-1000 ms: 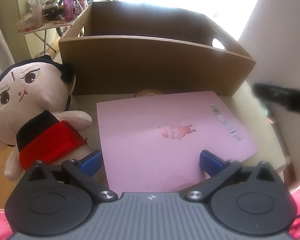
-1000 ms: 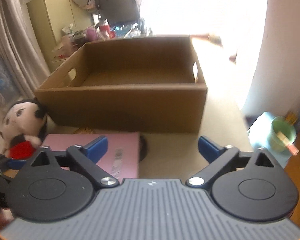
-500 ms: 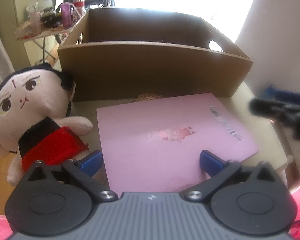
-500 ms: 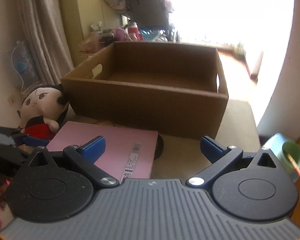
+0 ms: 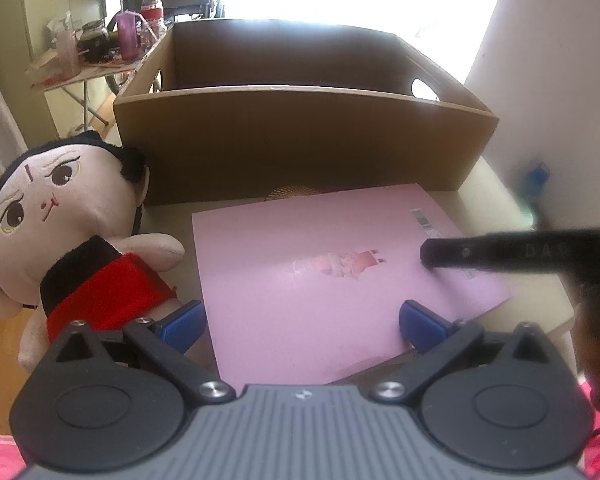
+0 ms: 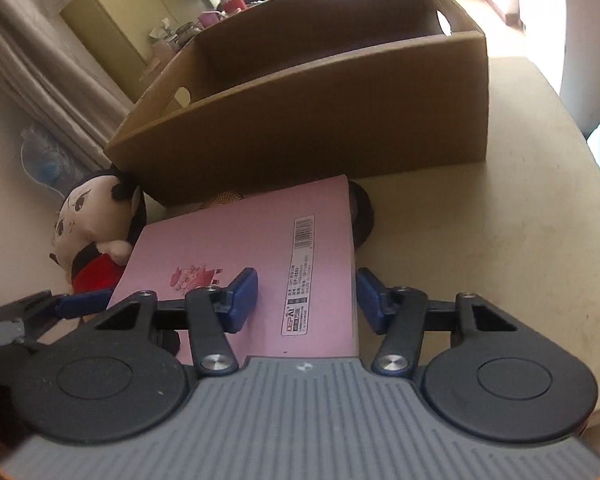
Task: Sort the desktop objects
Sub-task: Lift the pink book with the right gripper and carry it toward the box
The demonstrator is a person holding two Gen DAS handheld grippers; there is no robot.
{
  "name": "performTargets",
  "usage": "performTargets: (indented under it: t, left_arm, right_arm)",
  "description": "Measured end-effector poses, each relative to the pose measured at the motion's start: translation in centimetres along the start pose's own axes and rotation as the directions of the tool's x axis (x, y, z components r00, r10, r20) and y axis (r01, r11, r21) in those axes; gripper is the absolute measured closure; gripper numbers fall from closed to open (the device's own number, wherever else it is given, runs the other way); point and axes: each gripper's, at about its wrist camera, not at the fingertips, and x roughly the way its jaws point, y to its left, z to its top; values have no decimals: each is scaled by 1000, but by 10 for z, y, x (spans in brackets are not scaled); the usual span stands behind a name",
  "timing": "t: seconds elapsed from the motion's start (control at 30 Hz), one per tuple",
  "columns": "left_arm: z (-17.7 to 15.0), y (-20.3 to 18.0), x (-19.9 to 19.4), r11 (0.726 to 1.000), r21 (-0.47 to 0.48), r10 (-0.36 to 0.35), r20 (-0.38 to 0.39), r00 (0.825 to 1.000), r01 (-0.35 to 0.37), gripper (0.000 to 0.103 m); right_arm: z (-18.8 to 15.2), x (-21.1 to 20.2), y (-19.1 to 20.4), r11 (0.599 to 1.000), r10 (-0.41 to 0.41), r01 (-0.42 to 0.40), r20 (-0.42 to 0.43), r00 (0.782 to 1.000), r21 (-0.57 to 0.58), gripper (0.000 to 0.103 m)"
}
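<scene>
A flat pink box (image 5: pixel 300 264) lies on the beige table (image 6: pixel 500 220) in front of an open cardboard box (image 5: pixel 300 140). A plush doll (image 5: pixel 68 216) in red and black leans at the box's left. My left gripper (image 5: pixel 300 324) is open over the pink box's near edge, its left finger beside the doll. My right gripper (image 6: pixel 306 300) straddles the right edge of the pink box (image 6: pixel 240 256) with its jaws closing: one pad lies over the top and the other stands just outside the edge. One of its black fingers (image 5: pixel 500 254) reaches in over the pink box.
A dark round object (image 6: pixel 362 212) with a golden patterned top (image 5: pixel 296 192) peeks out from under the pink box's far edge. The cardboard box (image 6: pixel 320 108) has hand holes in its end walls. Bare tabletop lies right of the pink box. Cluttered furniture stands far behind.
My right gripper has dropped toward the pink box, rolled, and narrowed its jaws around the box's right edge. Its finger now shows over the box in the left wrist view. My left gripper has stayed put.
</scene>
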Motion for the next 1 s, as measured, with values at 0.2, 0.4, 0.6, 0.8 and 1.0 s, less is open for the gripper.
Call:
performTargets:
  t: [0.2, 0.4, 0.6, 0.8, 1.0]
  left_arm:
    - [-1, -1, -6, 1000, 3, -19, 17, 1000, 19, 0]
    - [-6, 2, -12, 998, -9, -60, 11, 998, 60, 0]
    - [-8, 18, -27, 994, -66, -88, 39, 995, 90, 0]
    - [4, 20, -18, 995, -64, -79, 25, 997, 81, 0]
    - [8, 15, 4, 996, -65, -66, -42, 997, 64, 0]
  right_arm:
    - [-3, -5, 2, 1000, -8, 8, 3, 1000, -8, 54]
    - [-9, -9, 0, 1000, -17, 17, -7, 1000, -16, 55]
    - [-11, -8, -2, 1000, -16, 16, -11, 1000, -22, 55]
    - [-11, -6, -5, 999, -9, 8, -8, 1000, -37, 55]
    - [-9, -4, -9, 1000, 10, -10, -13, 1000, -26, 55]
